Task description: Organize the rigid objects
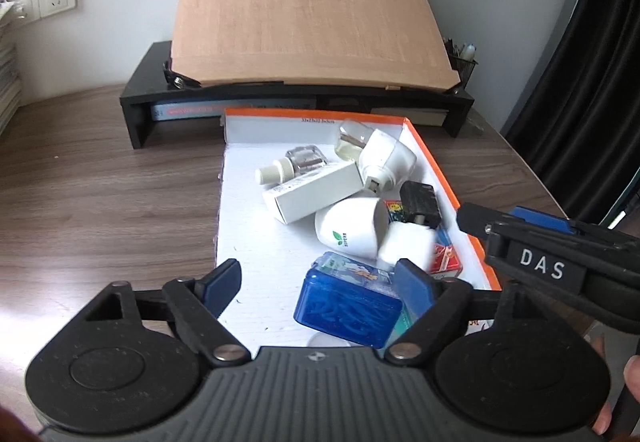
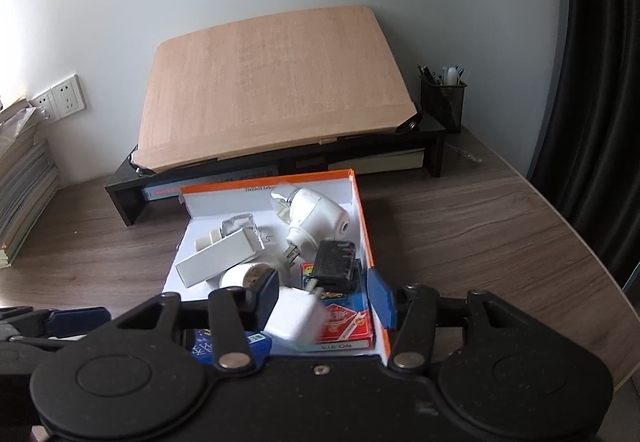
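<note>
L gripper (image 1: 318,284) jaws wide apart, empty, hovering over near end of orange-rimmed box (image 1: 440,158), blue case (image 1: 346,312) by its right finger, likely next pick. R gripper (image 2: 326,296) also spread, straddling white charger (image 2: 296,320) at box's near-right corner, not clamped yet.

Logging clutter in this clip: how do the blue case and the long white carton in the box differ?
The blue case is glossy, rounded plastic with embossed writing; the white carton is plain, matte and square-edged. The case sits at the near end, between the open left gripper fingers; the carton lies farther back, propped against a small glass bottle. Both lie at an angle inside the orange-edged box.
</note>
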Tool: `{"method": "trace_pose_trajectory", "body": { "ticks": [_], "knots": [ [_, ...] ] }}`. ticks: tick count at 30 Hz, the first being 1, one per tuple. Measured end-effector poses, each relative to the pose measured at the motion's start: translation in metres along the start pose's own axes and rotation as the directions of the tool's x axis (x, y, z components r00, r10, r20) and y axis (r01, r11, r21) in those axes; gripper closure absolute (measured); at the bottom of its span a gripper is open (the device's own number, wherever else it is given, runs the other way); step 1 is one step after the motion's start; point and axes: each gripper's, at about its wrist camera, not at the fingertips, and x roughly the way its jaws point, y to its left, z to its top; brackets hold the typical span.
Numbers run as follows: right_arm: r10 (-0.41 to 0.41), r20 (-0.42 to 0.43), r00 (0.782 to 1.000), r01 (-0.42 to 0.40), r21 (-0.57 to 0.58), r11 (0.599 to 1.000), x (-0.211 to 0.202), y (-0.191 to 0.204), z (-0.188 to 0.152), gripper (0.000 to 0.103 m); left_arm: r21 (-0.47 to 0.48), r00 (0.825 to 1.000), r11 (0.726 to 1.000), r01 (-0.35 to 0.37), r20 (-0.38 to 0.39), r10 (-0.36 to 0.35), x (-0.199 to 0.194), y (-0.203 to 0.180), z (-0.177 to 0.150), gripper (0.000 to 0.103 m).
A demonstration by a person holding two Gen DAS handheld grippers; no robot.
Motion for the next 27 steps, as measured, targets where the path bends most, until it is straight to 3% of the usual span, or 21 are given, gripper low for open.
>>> {"method": "trace_pose_trajectory", "body": {
  "ticks": [5, 9, 16, 27],
  "knots": [
    [-0.011, 0.02, 1.0, 0.011, -0.005, 1.0, -0.019, -0.007, 0.001, 0.035, -0.004, 1.0, 1.0, -0.016, 0.009, 0.016, -0.014, -0.008, -0.002, 0.006],
    [-0.025, 0.02, 0.999, 0.025, 0.0, 1.0, -0.038, -0.017, -0.001, 0.024, -0.027, 1.0, 1.0, -0.017, 0.001, 0.017, -0.028, -0.016, -0.01, 0.001],
    [-0.039, -0.019, 0.999, 0.039, -0.003, 0.999, -0.068, -0.033, -0.023, 0.023, 0.005, 1.0, 1.0, -0.021, -0.023, 0.021, -0.045, -0.034, -0.037, 0.0],
    [-0.029, -0.115, 0.993, 0.028, -0.016, 0.999, -0.083, -0.046, -0.062, 0.023, -0.006, 0.993, 0.994, -0.106, -0.053, 0.106, -0.045, -0.04, -0.061, 0.0]
  ]
}}
